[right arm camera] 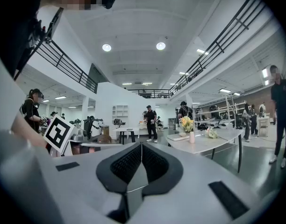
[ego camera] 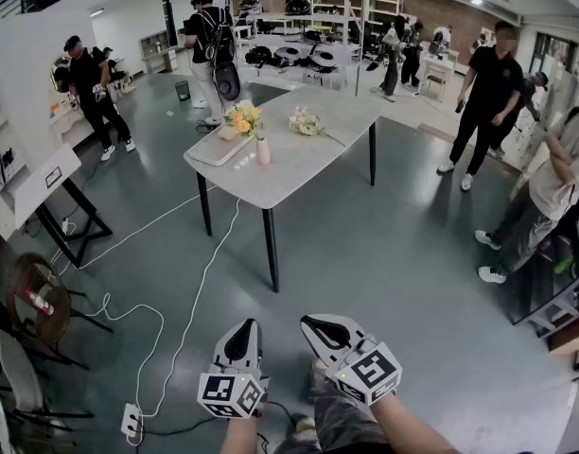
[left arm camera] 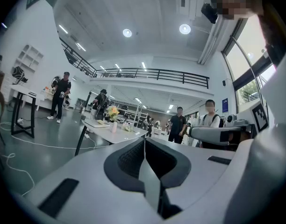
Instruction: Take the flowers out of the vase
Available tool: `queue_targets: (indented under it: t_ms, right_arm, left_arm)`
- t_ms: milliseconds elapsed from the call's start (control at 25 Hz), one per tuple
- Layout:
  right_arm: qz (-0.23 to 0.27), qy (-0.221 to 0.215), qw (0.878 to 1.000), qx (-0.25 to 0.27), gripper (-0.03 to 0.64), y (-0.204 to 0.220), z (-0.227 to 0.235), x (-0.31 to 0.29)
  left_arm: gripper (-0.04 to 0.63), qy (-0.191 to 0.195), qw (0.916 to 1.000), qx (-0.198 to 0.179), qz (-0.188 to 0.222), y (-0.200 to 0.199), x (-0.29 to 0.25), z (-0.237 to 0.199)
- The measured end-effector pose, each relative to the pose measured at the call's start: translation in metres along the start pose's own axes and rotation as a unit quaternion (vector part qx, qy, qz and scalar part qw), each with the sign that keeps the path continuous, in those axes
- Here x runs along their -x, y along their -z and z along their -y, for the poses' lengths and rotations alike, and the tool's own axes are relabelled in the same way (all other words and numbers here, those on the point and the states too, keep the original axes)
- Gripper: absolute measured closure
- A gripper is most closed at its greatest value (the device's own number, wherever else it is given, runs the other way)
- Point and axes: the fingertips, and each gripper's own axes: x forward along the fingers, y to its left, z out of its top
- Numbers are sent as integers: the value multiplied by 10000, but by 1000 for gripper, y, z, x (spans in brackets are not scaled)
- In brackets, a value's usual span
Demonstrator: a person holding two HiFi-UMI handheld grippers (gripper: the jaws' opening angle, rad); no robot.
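Evidently the task has not begun. The left gripper [ego camera: 244, 334] and right gripper [ego camera: 318, 329] hang side by side at the bottom centre of the head view. They are well apart from the tabletop [ego camera: 308, 164] in the upper middle of the frame. Both point roughly level across the room, which looks like a carrying pose for the approach rather than a reach. Each gripper view shows that gripper's fingers pressed together with nothing between them.

The flowers [ego camera: 242, 118] are a small bunch of yellow and orange blooms with green leaves. They rise from a slim pale pink vase [ego camera: 263, 150], leaning toward the left of the frame. The vase stands near the left end of the tabletop, just beside a flat white tray [ego camera: 217, 148]. A second, paler bunch [ego camera: 306, 121] lies loose on the tabletop to the vase's right.
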Motion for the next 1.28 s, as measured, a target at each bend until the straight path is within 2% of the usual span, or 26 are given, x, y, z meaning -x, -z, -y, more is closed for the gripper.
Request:
queue_targets:
  t_ms: [720, 1280]
  right_arm:
    - [-125, -152, 9998, 2, 594, 2, 99, -83]
    - [-199, -322, 9992, -160, 592, 6, 187, -120]
  left_arm:
    - [574, -130, 9999, -38, -69, -12, -119, -35]
    - [574, -294, 9994, 26, -201, -8, -213, -37]
